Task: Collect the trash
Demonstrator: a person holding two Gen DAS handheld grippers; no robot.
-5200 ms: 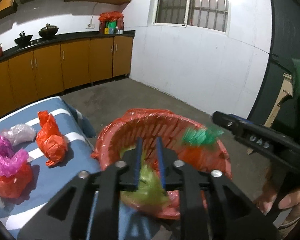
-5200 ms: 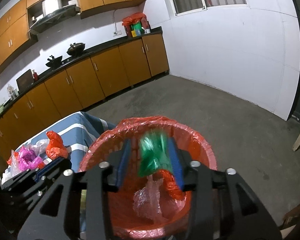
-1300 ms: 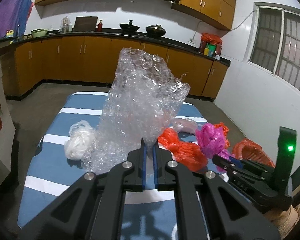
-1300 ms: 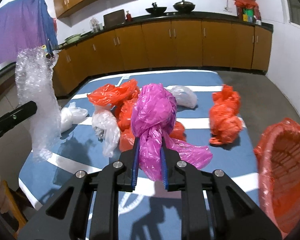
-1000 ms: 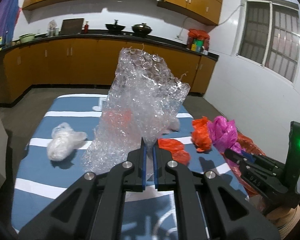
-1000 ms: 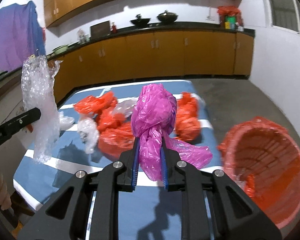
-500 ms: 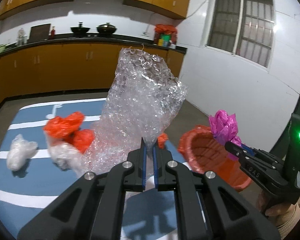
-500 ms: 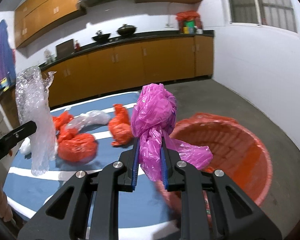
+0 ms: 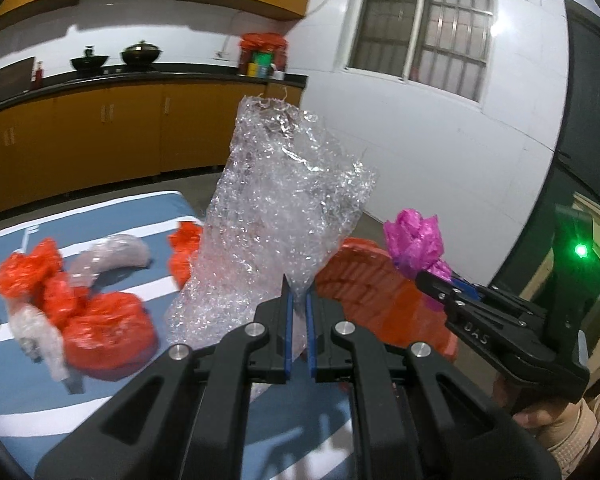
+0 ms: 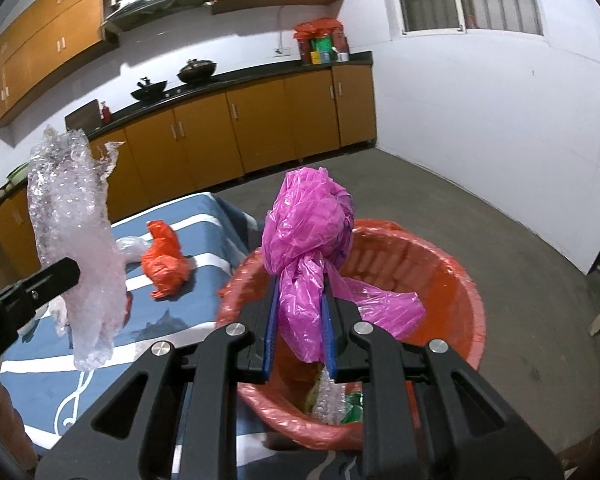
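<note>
My left gripper (image 9: 298, 296) is shut on a tall sheet of clear bubble wrap (image 9: 276, 216), held upright above the blue striped table (image 9: 100, 392). In the right wrist view the same bubble wrap (image 10: 74, 248) hangs at the left. My right gripper (image 10: 300, 292) is shut on a knotted pink plastic bag (image 10: 310, 236) and holds it over the red basket lined with a red bag (image 10: 452, 292). The left wrist view has the pink bag (image 9: 414, 244) and the right gripper (image 9: 440, 282) at the right, above the red basket (image 9: 376, 292). Trash lies in the basket's bottom.
Several crumpled red bags (image 9: 108, 332) and clear bags (image 9: 112, 254) lie on the table. One red bag (image 10: 165, 264) sits near the table's far edge. Wooden kitchen cabinets (image 10: 260, 128) run along the back wall. Bare concrete floor (image 10: 500, 232) lies beyond the basket.
Both grippers have swung right with their loads, away from the table's middle. The red basket has come into view and now sits under the pink bag.
</note>
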